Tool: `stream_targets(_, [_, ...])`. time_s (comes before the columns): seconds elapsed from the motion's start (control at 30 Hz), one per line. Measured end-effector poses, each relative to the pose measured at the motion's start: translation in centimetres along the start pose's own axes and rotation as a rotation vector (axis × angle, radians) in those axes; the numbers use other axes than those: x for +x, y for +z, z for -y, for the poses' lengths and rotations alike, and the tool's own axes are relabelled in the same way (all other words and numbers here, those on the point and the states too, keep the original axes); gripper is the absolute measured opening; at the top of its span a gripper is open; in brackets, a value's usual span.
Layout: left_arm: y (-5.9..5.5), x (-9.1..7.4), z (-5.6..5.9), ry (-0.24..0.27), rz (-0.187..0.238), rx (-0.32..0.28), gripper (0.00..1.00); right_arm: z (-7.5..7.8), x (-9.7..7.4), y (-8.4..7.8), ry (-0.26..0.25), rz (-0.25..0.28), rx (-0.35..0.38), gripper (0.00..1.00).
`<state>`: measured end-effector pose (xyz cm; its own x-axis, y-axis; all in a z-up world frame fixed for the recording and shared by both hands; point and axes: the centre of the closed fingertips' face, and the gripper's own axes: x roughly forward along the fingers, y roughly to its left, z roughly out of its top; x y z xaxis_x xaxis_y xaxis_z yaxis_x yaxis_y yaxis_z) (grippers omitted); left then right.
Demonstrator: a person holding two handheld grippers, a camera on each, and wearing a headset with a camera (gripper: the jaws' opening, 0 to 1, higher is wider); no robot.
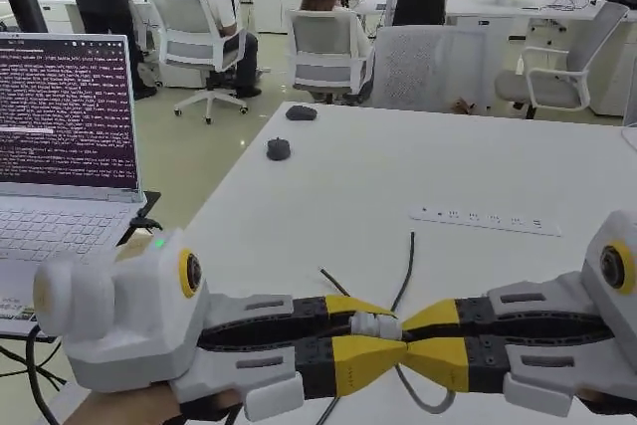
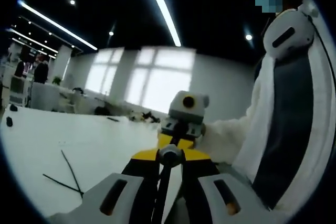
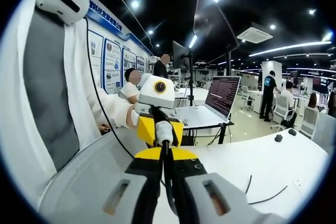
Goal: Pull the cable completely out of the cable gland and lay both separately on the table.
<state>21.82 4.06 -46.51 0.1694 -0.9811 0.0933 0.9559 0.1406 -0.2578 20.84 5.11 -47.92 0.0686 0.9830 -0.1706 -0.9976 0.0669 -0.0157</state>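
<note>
- Left gripper (image 1: 378,333), white body with black, yellow-tipped jaws: clamped on a small white-grey plastic cable gland (image 1: 374,324), held above the white table (image 1: 478,166).
- Right gripper (image 1: 416,333), same build: tip to tip with the left, jaws closed on the thin black cable (image 1: 406,266) just beside the gland.
- Cable: one stretch runs toward a long white power strip (image 1: 485,219). A loop shows below the jaws.
</note>
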Motion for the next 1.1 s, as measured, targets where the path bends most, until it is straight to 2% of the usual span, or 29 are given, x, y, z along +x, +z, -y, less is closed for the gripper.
stream_targets(0.2, [-0.3, -0.5, -0.4, 0.007, 0.001, -0.023, 0.16, 0.3, -0.9, -1.3, -0.010, -0.052, -0.034, 0.03])
stream_targets(0.27, [-0.1, -0.5, -0.6, 0.016, 0.020, -0.034, 0.16, 0.7, -1.3, -2.0, -0.028, -0.081, -0.032, 0.03])
stream_targets(0.47, [0.0, -0.7, -0.8, 0.029, 0.020, -0.035, 0.16, 2.1, -2.6, -5.0, -0.092, -0.197, -0.065, 0.03])
stream_targets(0.63, [0.2, -1.3, -1.0, 0.037, 0.021, -0.034, 0.16, 2.7, -3.5, -6.5, -0.119, -0.235, -0.065, 0.03])
stream_targets(0.9, [-0.1, -1.1, -1.1, 0.045, 0.006, -0.026, 0.16, 3.0, -3.7, -7.9, -0.130, -0.253, -0.050, 0.03])
stream_targets(1.03, [-0.1, -1.1, -1.3, 0.050, 0.007, -0.025, 0.16, 3.0, -3.8, -7.9, -0.137, -0.250, -0.039, 0.03])
stream_targets(1.1, [0.2, -1.3, -1.4, 0.059, 0.024, -0.028, 0.16, 2.7, -3.8, -7.3, -0.134, -0.224, -0.016, 0.03])
